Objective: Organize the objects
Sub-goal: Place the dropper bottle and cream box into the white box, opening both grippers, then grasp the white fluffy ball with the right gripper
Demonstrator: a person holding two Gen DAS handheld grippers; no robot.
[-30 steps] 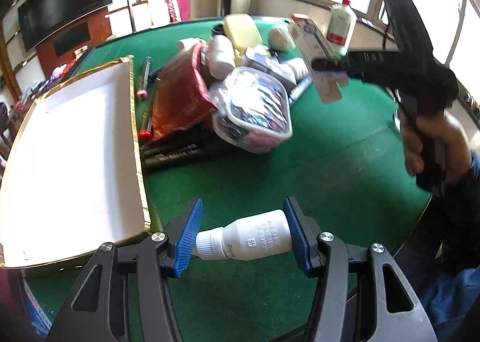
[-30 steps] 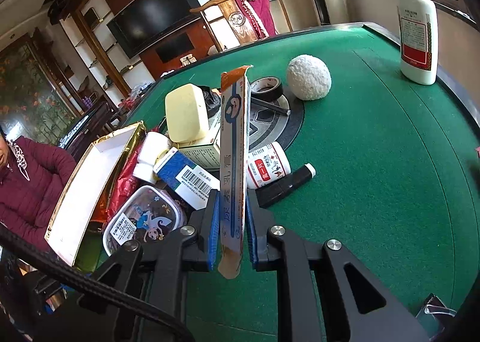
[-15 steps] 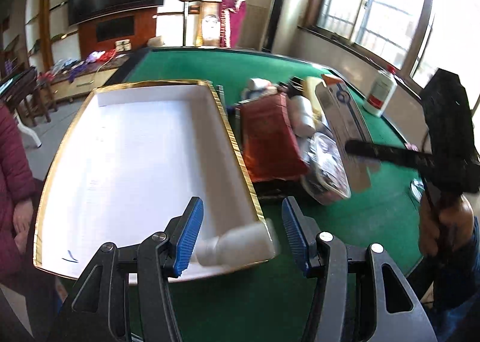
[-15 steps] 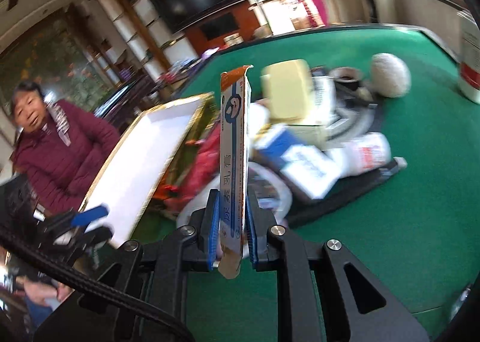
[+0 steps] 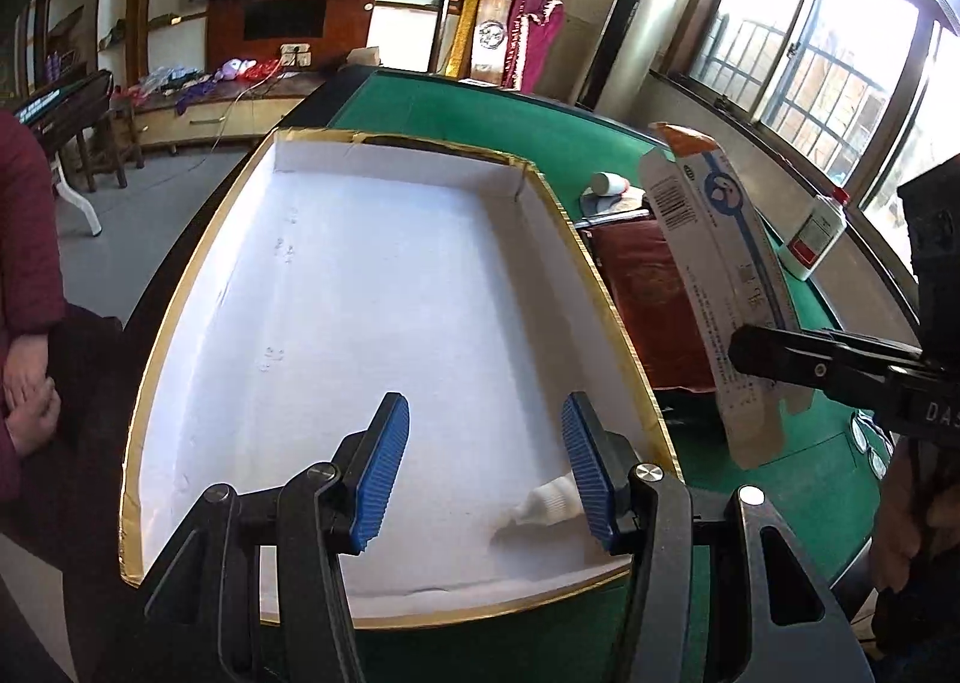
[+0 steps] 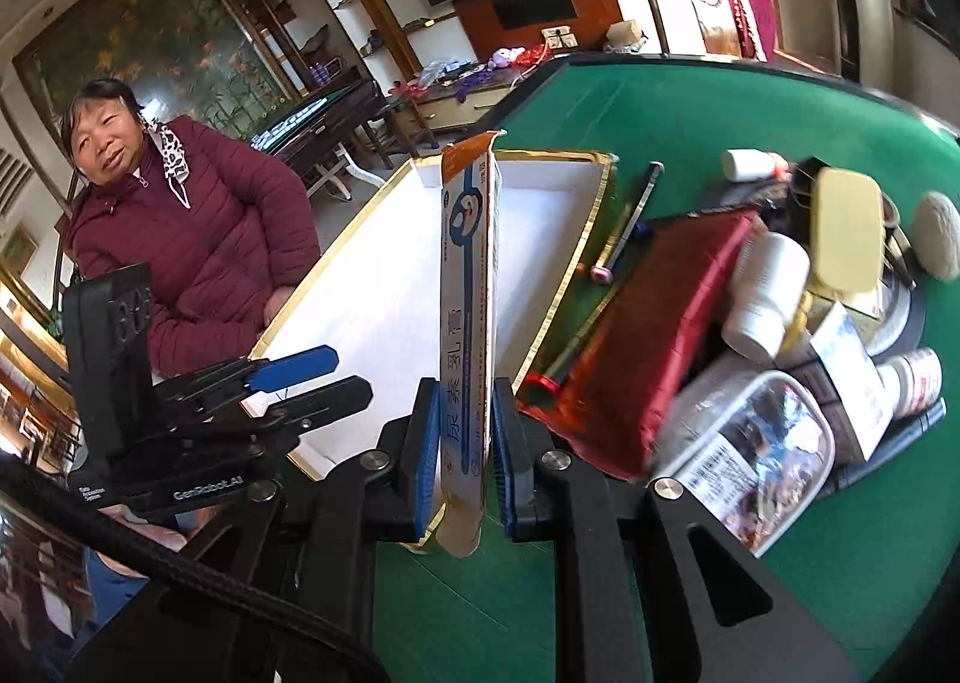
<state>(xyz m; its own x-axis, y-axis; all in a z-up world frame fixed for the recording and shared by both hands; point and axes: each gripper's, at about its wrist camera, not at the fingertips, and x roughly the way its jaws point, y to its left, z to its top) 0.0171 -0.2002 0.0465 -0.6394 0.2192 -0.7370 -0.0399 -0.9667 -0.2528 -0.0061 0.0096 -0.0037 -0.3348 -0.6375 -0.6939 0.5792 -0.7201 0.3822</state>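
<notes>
The tray (image 5: pixel 384 287), white inside with a gold rim, sits on the green bench (image 5: pixel 798 455) as the collecting point. A small white bottle (image 5: pixel 549 500) lies in its near right corner, apart from both blue pads, evidently set down there as the first item sorted.

The left gripper (image 5: pixel 483 464) hangs over the near end of the tray, pitched downward, jaws spread and empty.

The right gripper (image 6: pixel 461 446) has its jaws pressed flat on the lower end of a tall carton (image 6: pixel 467 287), which stands upright and clear of the bench. It is just right of the tray's near corner, angled down; judged, the narrow-edge grip suits laying the carton inside.

The remaining clutter (image 6: pixel 774 335) lies right of the tray.
</notes>
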